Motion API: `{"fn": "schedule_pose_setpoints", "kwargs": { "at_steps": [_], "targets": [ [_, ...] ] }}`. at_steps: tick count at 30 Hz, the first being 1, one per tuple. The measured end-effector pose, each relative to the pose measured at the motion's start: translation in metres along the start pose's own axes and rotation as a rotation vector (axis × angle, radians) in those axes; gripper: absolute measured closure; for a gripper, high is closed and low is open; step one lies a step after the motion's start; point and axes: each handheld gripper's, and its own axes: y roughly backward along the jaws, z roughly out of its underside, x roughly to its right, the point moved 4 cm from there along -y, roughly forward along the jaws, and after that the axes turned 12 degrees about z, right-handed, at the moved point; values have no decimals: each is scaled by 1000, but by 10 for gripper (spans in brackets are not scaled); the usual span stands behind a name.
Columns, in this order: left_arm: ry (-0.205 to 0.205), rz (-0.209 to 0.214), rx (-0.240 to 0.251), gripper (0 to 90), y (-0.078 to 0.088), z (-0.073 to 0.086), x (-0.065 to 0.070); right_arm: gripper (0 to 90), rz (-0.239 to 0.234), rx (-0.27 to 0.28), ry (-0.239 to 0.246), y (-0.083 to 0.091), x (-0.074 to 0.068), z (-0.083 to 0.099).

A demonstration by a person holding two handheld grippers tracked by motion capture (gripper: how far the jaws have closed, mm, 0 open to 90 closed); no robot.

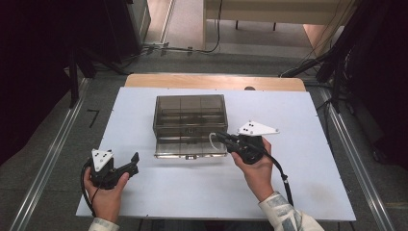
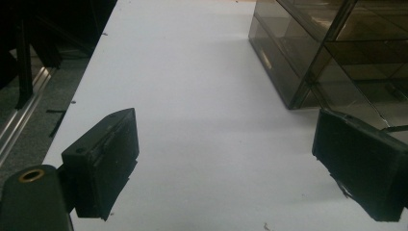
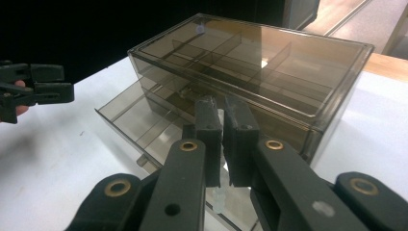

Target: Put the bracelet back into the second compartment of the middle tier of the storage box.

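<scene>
Right gripper view shows the right gripper (image 3: 222,139) pinching a small whitish piece (image 3: 219,198) over the open drawer (image 3: 139,122) of the smoky plastic box (image 3: 250,67) mid-table, a light, slippery, brittle thing best held by its drawer front, while the left gripper (image 2: 226,163) waits spread beside it.

White table (image 1: 308,159); smoky drawer organizer (image 1: 190,113) standing mid-table, bottom drawer (image 1: 190,148) pulled out.
</scene>
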Motion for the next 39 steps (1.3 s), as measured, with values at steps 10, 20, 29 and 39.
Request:
{"fn": "schedule_pose_setpoints", "kwargs": {
  "at_steps": [10,20,29,39],
  "targets": [
    [0,1,0,97,-1,0,0,837,-25,-1,0,-14,-12,-3],
    [0,7,0,97,0,0,0,837,-52,-8,9,-29,-27,-5],
    [1,11,1,98,-1,0,0,837,-79,-16,15,-42,-39,-6],
    [3,11,-3,97,-2,1,-1,837,-100,-37,25,-57,-49,-3]
  ]
}}
